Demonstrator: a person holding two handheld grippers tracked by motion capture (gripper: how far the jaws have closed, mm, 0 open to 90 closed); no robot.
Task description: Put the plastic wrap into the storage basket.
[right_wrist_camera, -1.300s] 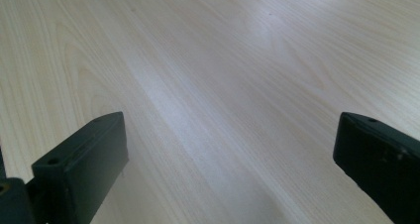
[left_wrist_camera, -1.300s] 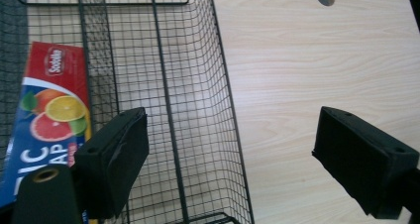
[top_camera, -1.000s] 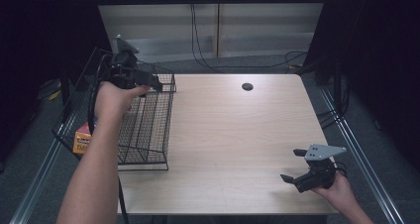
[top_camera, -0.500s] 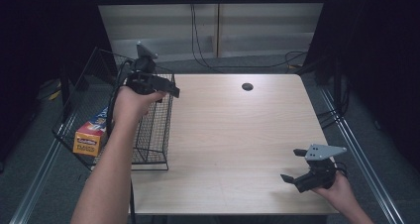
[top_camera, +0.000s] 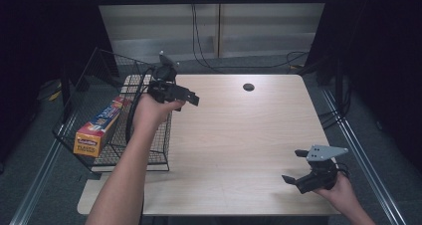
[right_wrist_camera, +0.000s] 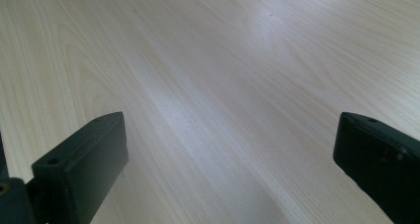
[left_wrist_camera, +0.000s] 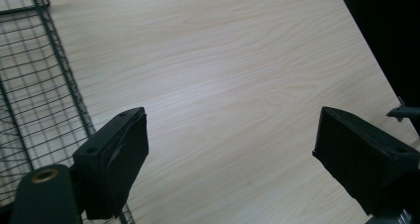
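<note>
Left gripper (top_camera: 191, 99): jaws apart, empty, above bench's (top_camera: 239, 150) left edge.
Right gripper (top_camera: 294, 166): jaws apart, empty, near-right corner.
Box (top_camera: 98, 127): inside wire basket (top_camera: 107, 65), left edge.
Advice: approach box squarely, grip across its narrow faces.

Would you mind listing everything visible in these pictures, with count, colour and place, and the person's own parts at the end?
Table: one, light wood grain, centre of the high view.
Wire basket: one, black, at the table's left edge, hanging partly past it.
Box: one, long, orange and blue, lying inside the wire basket.
Round hole: one, dark, in the tabletop near its far edge.
Cables: several, black, on the floor beyond the table.
Left gripper: one, black, jaws open, held above the table's left part beside the basket.
Right gripper: one, black with a grey plate, jaws open, at the table's near right corner.
</note>
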